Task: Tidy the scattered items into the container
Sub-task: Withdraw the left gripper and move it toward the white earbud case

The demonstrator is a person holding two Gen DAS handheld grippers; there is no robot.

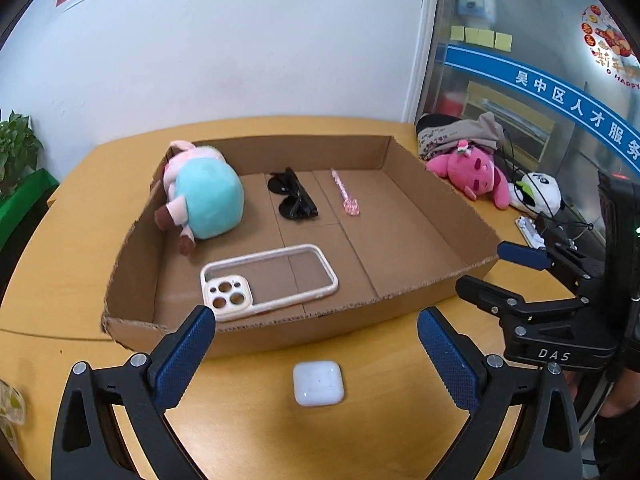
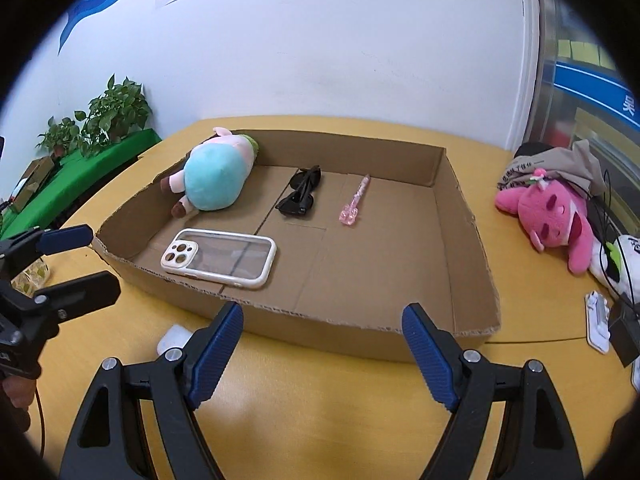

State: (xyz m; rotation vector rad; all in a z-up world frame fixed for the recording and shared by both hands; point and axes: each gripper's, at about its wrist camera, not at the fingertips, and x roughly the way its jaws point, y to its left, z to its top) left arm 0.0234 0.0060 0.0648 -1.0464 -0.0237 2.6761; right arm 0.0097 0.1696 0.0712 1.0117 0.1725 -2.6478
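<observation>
A shallow cardboard box (image 1: 440, 216) (image 2: 472, 240) lies on the yellow table. Inside it are a teal and pink plush toy (image 1: 208, 200) (image 2: 216, 180), black sunglasses (image 1: 294, 198) (image 2: 302, 194), a pink pen (image 1: 345, 192) (image 2: 354, 200) and a clear phone case (image 1: 268, 280) (image 2: 220, 258). A white earbud case (image 1: 319, 383) (image 2: 172, 338) lies on the table in front of the box. My left gripper (image 1: 316, 354) is open, empty, with the earbud case between its fingers. My right gripper (image 2: 322, 350) is open and empty before the box's front wall.
A pink plush (image 1: 472, 172) (image 2: 552, 220), a panda plush (image 1: 540, 194), a grey cloth (image 2: 560, 164) and cables lie on the table right of the box. A white bracket (image 2: 598, 320) lies near the right edge. Potted plants (image 2: 108, 116) stand at far left.
</observation>
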